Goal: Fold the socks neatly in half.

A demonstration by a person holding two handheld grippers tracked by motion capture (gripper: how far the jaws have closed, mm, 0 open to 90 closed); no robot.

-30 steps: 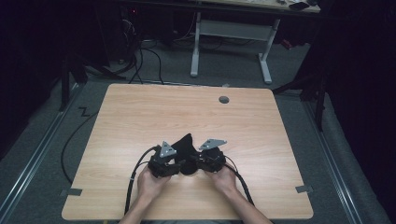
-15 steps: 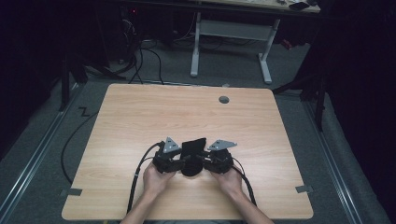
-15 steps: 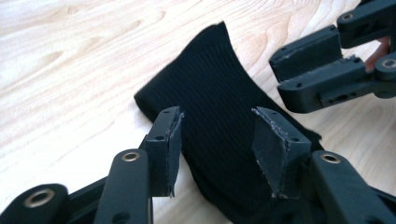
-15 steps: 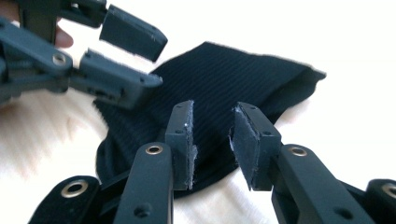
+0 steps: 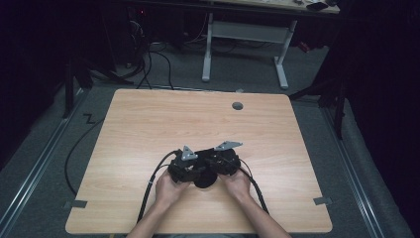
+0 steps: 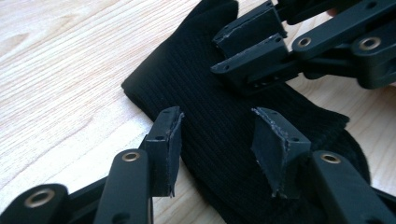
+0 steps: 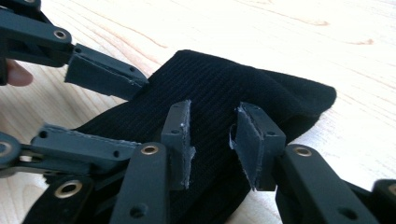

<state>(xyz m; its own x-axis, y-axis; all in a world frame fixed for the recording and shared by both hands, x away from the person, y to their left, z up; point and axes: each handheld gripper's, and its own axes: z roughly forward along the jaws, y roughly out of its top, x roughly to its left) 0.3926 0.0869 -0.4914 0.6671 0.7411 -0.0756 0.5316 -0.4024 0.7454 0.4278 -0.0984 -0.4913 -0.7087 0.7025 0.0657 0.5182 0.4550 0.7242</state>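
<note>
Near the front edge of the pale wood-grain counter (image 5: 148,129), a little left of its middle, the person's two hands bring both tools together over a black ribbed knit sock (image 6: 219,126) that lies flat on the wood. The left tool (image 6: 217,140) stands open, its two jaws spread apart with the ribbed cloth showing in the gap between them, so it grips nothing; one pad sits at the sock's edge and the other over its middle. The right tool (image 7: 212,140) is also open but narrower, its jaws hanging just above the cloth near the rounded closed end, and whether the pads touch the knit I cannot tell. In the high view the left tool (image 5: 185,166) and right tool (image 5: 223,161) sit just beside each other with the sock (image 5: 203,179) as a dark patch between the hands. Judging from this, the work is at an early stage: both tools are placed for a grasp, neither has closed, and the sock is not lifted, so pinching and whatever handling follows is left to do. Farther off, the counter is bare up to a small round grey hole (image 5: 237,106) near its far edge
</note>
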